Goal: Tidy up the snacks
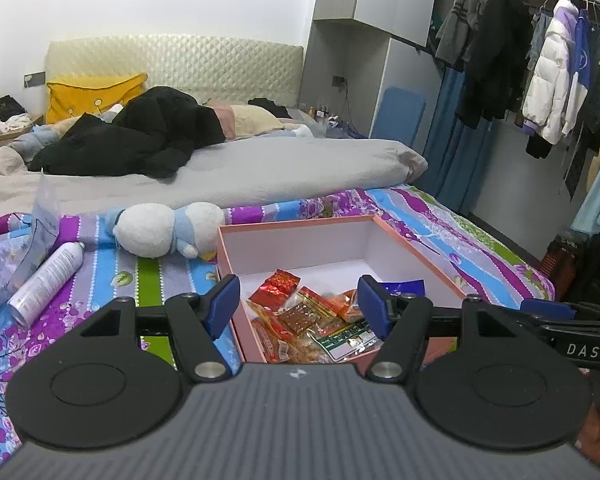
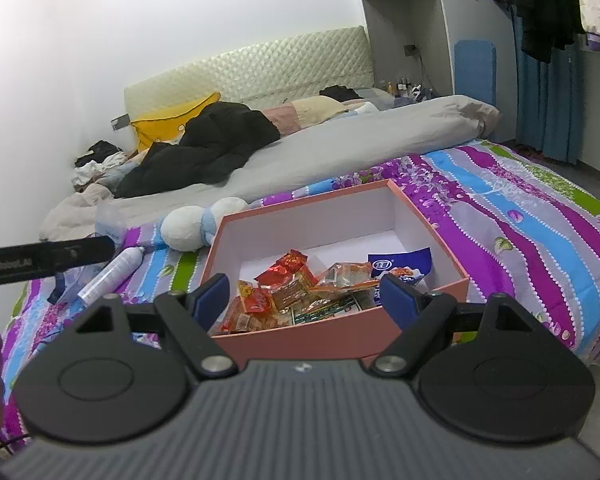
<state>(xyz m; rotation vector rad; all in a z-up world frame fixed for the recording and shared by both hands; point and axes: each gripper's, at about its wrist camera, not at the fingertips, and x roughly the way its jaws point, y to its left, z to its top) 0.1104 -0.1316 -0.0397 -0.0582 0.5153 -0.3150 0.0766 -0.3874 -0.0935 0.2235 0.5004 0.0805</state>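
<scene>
Pink cardboard box [image 2: 332, 336], white inside, with crinkly foil snack packets [image 2: 288, 296].

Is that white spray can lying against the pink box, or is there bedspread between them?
Apart. The left wrist view shows the spray can lying well left of the pink box, with a wide stretch of striped bedspread between them.
</scene>
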